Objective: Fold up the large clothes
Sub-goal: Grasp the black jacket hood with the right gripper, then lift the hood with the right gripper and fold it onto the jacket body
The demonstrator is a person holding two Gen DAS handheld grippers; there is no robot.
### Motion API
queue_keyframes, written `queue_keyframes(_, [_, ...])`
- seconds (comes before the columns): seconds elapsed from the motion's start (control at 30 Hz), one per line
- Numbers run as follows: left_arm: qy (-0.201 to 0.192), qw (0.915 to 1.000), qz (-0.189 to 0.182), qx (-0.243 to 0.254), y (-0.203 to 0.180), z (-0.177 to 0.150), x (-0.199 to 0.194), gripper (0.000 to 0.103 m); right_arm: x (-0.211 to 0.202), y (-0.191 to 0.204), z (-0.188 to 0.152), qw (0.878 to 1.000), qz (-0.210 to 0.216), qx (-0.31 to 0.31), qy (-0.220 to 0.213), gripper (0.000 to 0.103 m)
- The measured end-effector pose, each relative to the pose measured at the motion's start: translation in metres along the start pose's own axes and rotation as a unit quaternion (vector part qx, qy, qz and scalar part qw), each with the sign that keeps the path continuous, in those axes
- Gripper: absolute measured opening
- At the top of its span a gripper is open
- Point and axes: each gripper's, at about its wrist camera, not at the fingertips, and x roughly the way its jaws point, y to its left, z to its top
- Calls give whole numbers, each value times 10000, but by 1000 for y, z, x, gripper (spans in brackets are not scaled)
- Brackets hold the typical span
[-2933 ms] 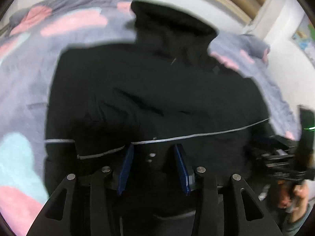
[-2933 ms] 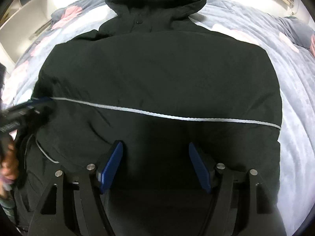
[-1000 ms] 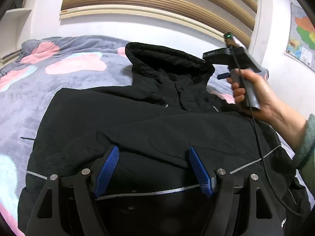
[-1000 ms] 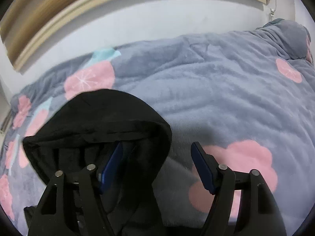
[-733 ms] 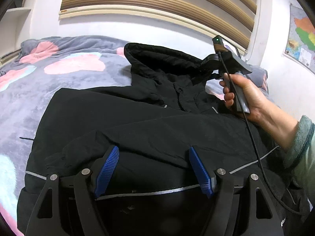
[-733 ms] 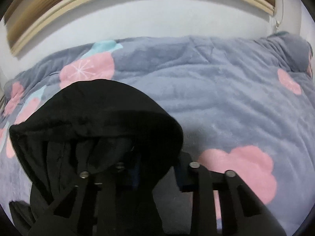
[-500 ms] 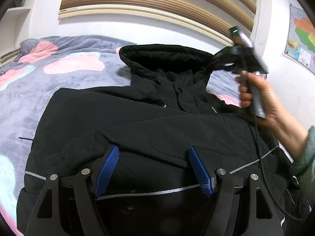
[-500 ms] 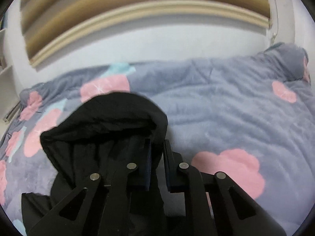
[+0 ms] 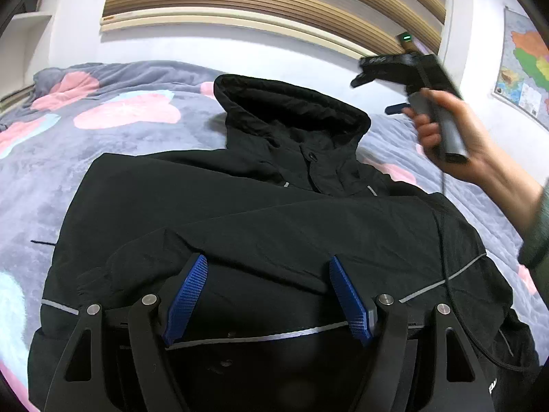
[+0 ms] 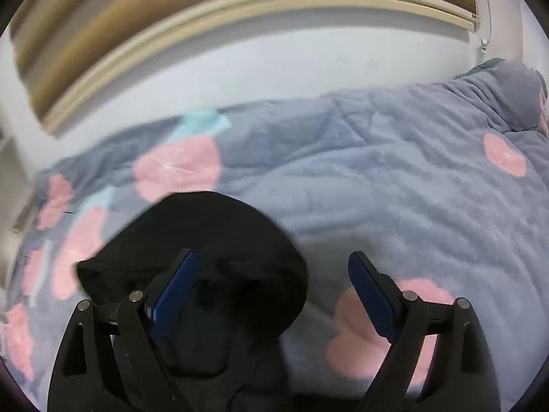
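Left wrist view: the quilt (image 9: pixel 130 144) carries my black jacket (image 9: pixel 274 226), spread flat with sleeves folded across the chest, ready for the next fold. Its hood (image 9: pixel 291 110) lies toward the wall. My right gripper (image 10: pixel 271 295) has just opened wide above the hood, holding nothing. My left gripper (image 9: pixel 267 295) hovers wide and empty over the hem.
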Motion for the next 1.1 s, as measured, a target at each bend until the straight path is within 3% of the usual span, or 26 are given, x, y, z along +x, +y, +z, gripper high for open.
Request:
queue_keyframes(0.2, [7,10000,-52,-32,1,1,-2,75,69,-19,-28,9912,585,614,1012,83])
queue_keyframes(0.3, [78,9990,-369,-238,8,14,-17,75,92,-22,-49,9839,885,781,1345,73])
queue_keyframes(0.37, [23,9991,-338,-244,9,40,-38,75,99,-21,-58,9832,978,735,1352,70])
queue_keyframes(0.5, [-37,9992,-380,136,9,113,-54,76,95,-27,-72,9845,1332,654,930,71])
queue_keyframes(0.6, [-143,9996,-125,226,20,171,-18,83,94,-31,-74,9846,1392,727,773,71])
queue_keyframes(0.7, [-43,9998,-98,173,35,207,55,83,89,-31,-77,9871,1322,727,532,71])
queue_keyframes(0.77, [181,9998,-127,-17,49,213,112,83,87,-33,-79,9874,1328,746,423,71])
queue_keyframes(0.87, [723,9971,111,-215,59,202,184,82,89,-34,-81,9876,1323,757,368,70])
queue_keyframes(0.93, [947,9952,207,-135,58,193,214,78,89,-33,-82,9894,1250,683,284,68])
queue_keyframes(1.0, [910,9954,255,-177,58,194,226,78,89,-25,-83,9921,1138,511,152,60])
queue_keyframes(1.03, [861,9956,298,-229,59,195,228,71,86,-21,-83,9925,1140,414,115,47])
queue_keyframes(1.07, [828,9958,256,-283,61,198,231,41,84,-17,-82,9927,1164,310,77,32])
queue_keyframes(1.1, [911,9953,71,-310,61,198,235,21,80,-12,-84,9932,1149,162,-6,30])
